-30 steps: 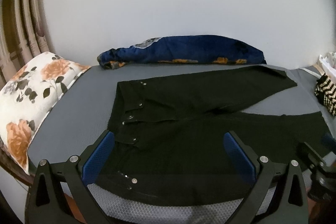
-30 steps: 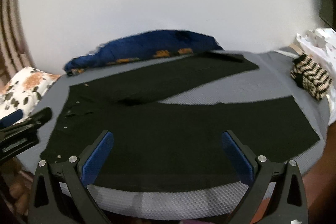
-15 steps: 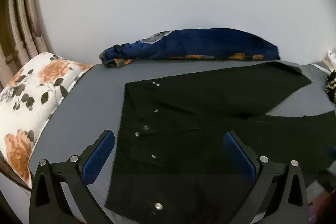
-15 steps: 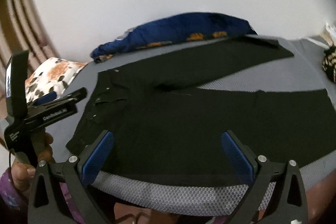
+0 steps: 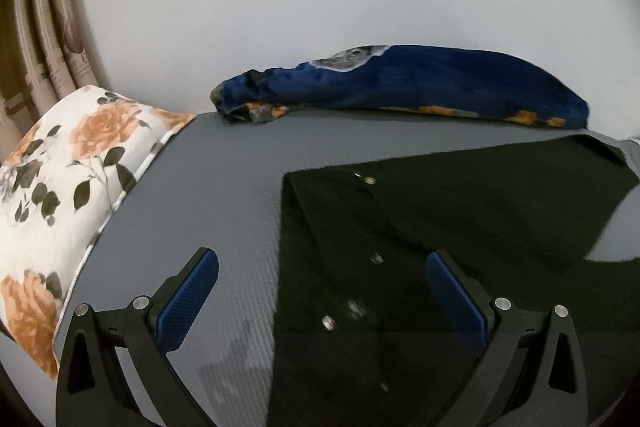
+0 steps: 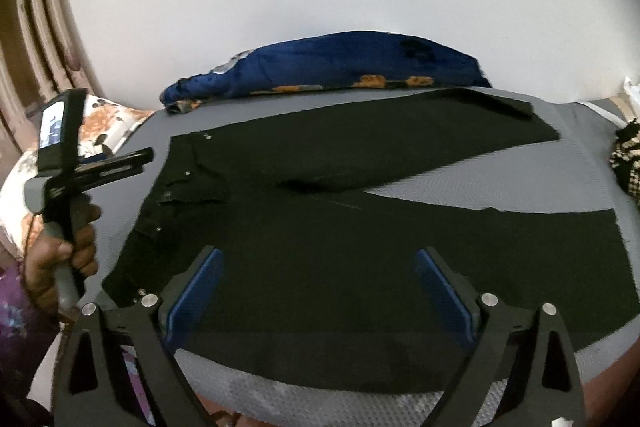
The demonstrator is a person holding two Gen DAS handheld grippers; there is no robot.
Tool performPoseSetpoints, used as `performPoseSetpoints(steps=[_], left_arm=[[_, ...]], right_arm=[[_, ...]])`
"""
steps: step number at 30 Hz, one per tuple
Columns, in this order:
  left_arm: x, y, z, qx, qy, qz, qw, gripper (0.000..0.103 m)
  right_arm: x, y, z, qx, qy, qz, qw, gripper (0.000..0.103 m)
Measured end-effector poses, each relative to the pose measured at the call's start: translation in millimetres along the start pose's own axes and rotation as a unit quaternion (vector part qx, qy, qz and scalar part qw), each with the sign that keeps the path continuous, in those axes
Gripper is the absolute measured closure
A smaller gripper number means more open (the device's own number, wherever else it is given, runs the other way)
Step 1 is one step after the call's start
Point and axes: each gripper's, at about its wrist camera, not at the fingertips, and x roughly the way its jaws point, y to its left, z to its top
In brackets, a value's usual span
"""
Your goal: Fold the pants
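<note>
Black pants (image 6: 320, 227) lie flat on a grey mattress (image 6: 560, 171), waistband to the left, the two legs spread apart in a V toward the right. In the left wrist view the pants (image 5: 460, 219) show their waistband and metal studs. My left gripper (image 5: 320, 267) is open and empty, hovering above the waistband edge; it also shows in the right wrist view (image 6: 136, 163), held in a hand at the left. My right gripper (image 6: 316, 267) is open and empty above the near leg, close to the front edge.
A floral pillow (image 5: 60, 195) lies at the mattress's left end. A rolled blue blanket (image 5: 400, 87) runs along the white wall at the back. A black-and-cream striped item (image 6: 628, 163) sits at the right edge. Curtains (image 5: 36, 39) hang at the far left.
The left gripper has moved left and closer toward the waistband, so the pillow and bare mattress fill more of its view. The right gripper has shifted left along the near leg.
</note>
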Motion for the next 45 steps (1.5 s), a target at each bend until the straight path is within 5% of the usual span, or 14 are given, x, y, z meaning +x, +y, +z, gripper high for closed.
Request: performPoseSetpoints(steps=[6, 11, 16, 28, 31, 33, 35, 39, 45], left_arm=[[38, 16, 18, 0.005, 0.016, 0.003, 0.9999, 0.0], [95, 58, 45, -0.033, 0.067, -0.086, 0.9935, 0.0], [155, 95, 61, -0.057, 0.109, -0.132, 0.9836, 0.001], [209, 87, 62, -0.027, 0.14, -0.209, 0.9675, 0.012], [207, 77, 61, -0.005, 0.134, -0.231, 0.9636, 0.03], [203, 72, 59, -0.004, 0.141, -0.269, 0.9528, 0.063], [197, 65, 60, 0.007, 0.144, -0.257, 0.9557, 0.078], [166, 58, 59, 0.018, 0.105, -0.234, 0.9665, 0.087], [90, 63, 48, -0.028, 0.03, -0.268, 0.9625, 0.087]], right_arm=[[19, 7, 8, 0.001, 0.018, 0.005, 1.0, 0.008], [38, 4, 12, 0.027, 0.043, 0.02, 0.999, 0.008], [50, 1, 10, 0.031, 0.057, 0.02, 0.998, 0.008], [70, -2, 3, 0.058, 0.089, 0.023, 0.994, 0.008], [72, 0, 4, 0.056, 0.091, 0.021, 0.994, 0.008], [75, 0, 6, 0.059, 0.094, 0.022, 0.994, 0.008], [78, 1, 8, 0.064, 0.096, 0.025, 0.993, 0.008], [85, 1, 18, 0.077, 0.096, 0.038, 0.992, 0.008], [100, -7, 76, 0.099, 0.062, 0.083, 0.99, 0.008]])
